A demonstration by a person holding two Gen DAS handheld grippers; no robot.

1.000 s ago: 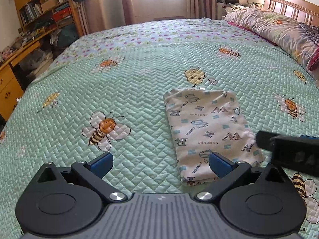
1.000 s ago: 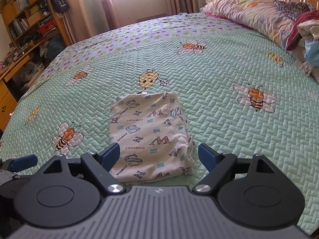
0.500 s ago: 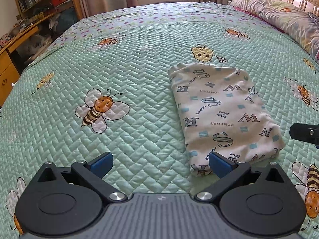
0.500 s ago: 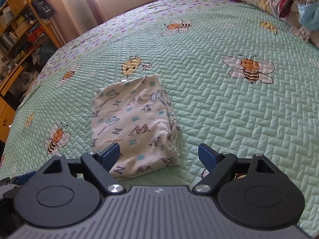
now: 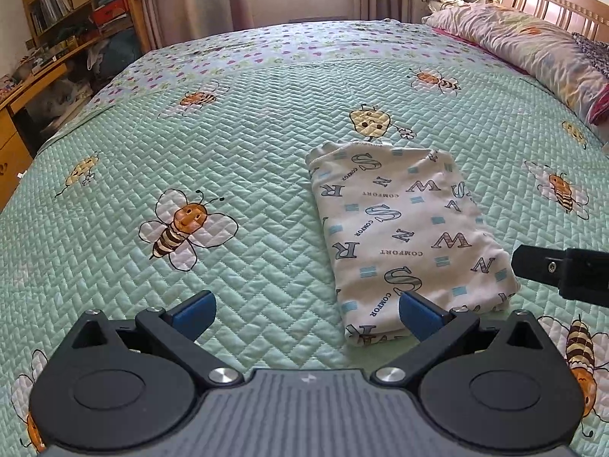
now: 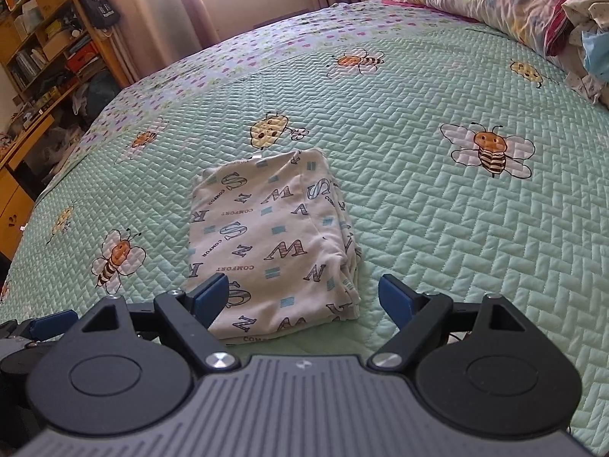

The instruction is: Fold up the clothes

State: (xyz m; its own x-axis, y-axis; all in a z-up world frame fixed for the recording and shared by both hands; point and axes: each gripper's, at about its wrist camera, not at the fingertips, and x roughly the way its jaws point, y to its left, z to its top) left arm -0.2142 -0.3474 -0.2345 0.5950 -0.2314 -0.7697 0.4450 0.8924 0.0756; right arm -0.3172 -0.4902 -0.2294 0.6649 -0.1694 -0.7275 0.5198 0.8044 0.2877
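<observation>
A white garment printed with grey letters lies folded into a neat rectangle on the green bee-patterned quilt. My left gripper hovers open over the quilt just left of the garment's near end; its right blue pad sits in front of the near corner. My right gripper is open too, with the garment's near right part showing between its spread blue pads, nothing pinched. A black piece of the right gripper enters the left wrist view from the right edge.
Pillows and a rumpled pile of clothes lie at the far right by the wooden headboard. Cluttered wooden shelves and a desk stand along the left of the bed. Curtains hang at the far wall.
Both views have shifted a little; the folded garment appears nearer the right gripper's pads and lower in its view. The garment itself has not moved, and both grippers stayed open.
</observation>
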